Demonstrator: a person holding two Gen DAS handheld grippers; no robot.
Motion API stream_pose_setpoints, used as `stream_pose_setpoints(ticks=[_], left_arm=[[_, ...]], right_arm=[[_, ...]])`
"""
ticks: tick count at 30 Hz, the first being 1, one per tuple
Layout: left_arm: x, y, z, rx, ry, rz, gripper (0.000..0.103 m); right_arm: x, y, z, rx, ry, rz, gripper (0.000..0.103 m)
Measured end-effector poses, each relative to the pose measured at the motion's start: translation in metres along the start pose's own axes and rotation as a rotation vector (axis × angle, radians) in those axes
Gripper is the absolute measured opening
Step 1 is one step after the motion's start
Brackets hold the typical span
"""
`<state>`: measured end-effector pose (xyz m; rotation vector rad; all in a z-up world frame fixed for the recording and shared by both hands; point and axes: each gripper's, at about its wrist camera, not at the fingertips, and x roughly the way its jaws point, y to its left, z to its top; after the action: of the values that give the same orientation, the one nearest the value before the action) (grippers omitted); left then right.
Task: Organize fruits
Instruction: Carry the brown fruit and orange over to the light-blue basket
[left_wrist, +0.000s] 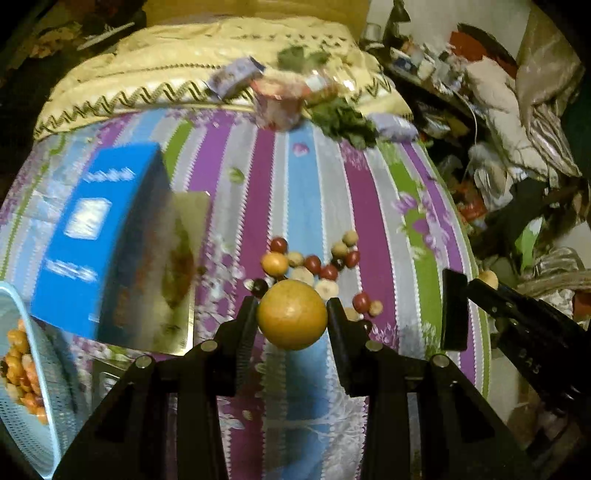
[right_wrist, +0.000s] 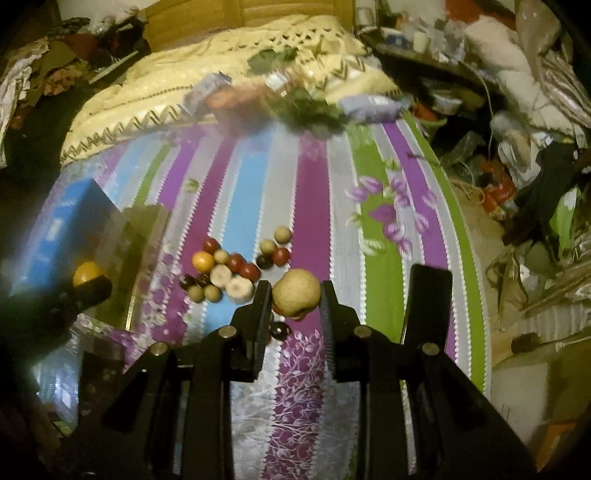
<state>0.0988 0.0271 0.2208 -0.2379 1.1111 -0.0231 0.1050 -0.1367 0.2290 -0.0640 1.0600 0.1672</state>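
Observation:
My left gripper (left_wrist: 291, 314) is shut on a round orange fruit (left_wrist: 291, 319), held above the striped bedsheet. My right gripper (right_wrist: 295, 295) is shut on a tan, rough-skinned fruit (right_wrist: 296, 291). A cluster of small fruits (left_wrist: 314, 266) lies on the sheet just beyond both grippers: red, dark, beige and one small orange one (right_wrist: 203, 261), plus pale slices. The right gripper shows at the right of the left wrist view (left_wrist: 480, 288) with its tan fruit. The left gripper with the orange fruit (right_wrist: 86, 275) shows at the left of the right wrist view.
A light blue mesh basket (left_wrist: 22, 435) holding orange fruits sits at the lower left. A blue box (left_wrist: 96, 236) lies left of the fruit cluster. A red-white cup (left_wrist: 280, 103), leafy greens (left_wrist: 343, 122) and packets lie far back. The bed edge drops to clutter on the right.

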Motion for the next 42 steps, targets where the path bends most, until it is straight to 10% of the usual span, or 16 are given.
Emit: stream_pose_setpoints(ticks=[22,42], left_arm=[[-0.14,0.182,0.012,-0.29,-0.168,0.18,0.039],[-0.212,0.354,-0.05,-0.574,-0.191,0.353,0.039]], right_arm=[[-0.056,0.191,0.065,-0.282,-0.08,0.219,0.026],[-0.058,0.389,0.044,-0.582,0.002,0.435,0.026]])
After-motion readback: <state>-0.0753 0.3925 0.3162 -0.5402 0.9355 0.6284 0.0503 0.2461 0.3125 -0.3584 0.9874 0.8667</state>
